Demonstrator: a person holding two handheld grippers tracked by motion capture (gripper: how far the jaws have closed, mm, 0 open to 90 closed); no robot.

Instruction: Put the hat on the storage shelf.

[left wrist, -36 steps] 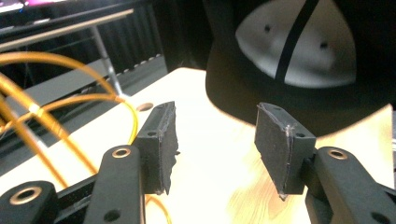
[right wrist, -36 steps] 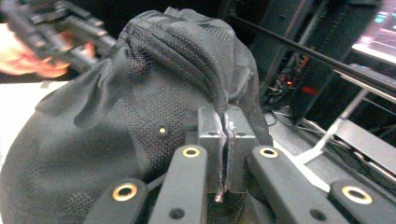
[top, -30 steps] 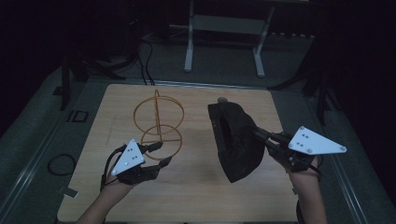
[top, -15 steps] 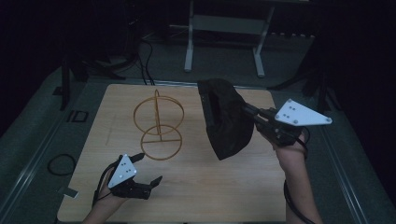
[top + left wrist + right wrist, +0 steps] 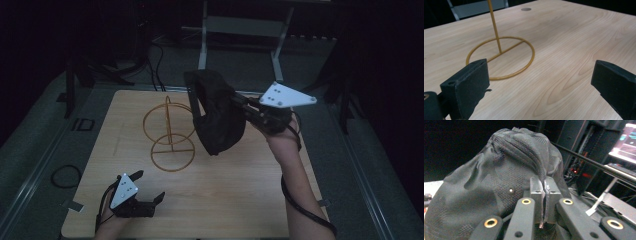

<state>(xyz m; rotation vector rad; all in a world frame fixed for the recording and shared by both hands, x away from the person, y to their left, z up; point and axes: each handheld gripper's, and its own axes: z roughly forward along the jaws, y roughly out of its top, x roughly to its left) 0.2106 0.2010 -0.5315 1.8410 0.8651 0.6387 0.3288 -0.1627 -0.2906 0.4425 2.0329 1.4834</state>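
Observation:
A black cap (image 5: 217,115) hangs in the air over the right half of the table, just right of a gold wire stand (image 5: 169,132). My right gripper (image 5: 239,104) is shut on the cap's fabric; in the right gripper view the cap (image 5: 499,177) bulges above the closed jaws of that gripper (image 5: 543,192), which pinch a fold. My left gripper (image 5: 150,187) rests open near the table's front left edge, nothing between its jaws. In the left gripper view the stand's round base (image 5: 501,56) and upright rod lie ahead of the left gripper (image 5: 539,82).
The wooden table (image 5: 240,190) has bare surface in front and to the right. A grey metal frame (image 5: 240,30) stands behind the table. A black cable loop (image 5: 65,176) lies on the floor at the left.
My right gripper has lifted the cap up and leftward, closer to the stand's top. My left gripper has pulled back from the stand toward the front edge, jaws open.

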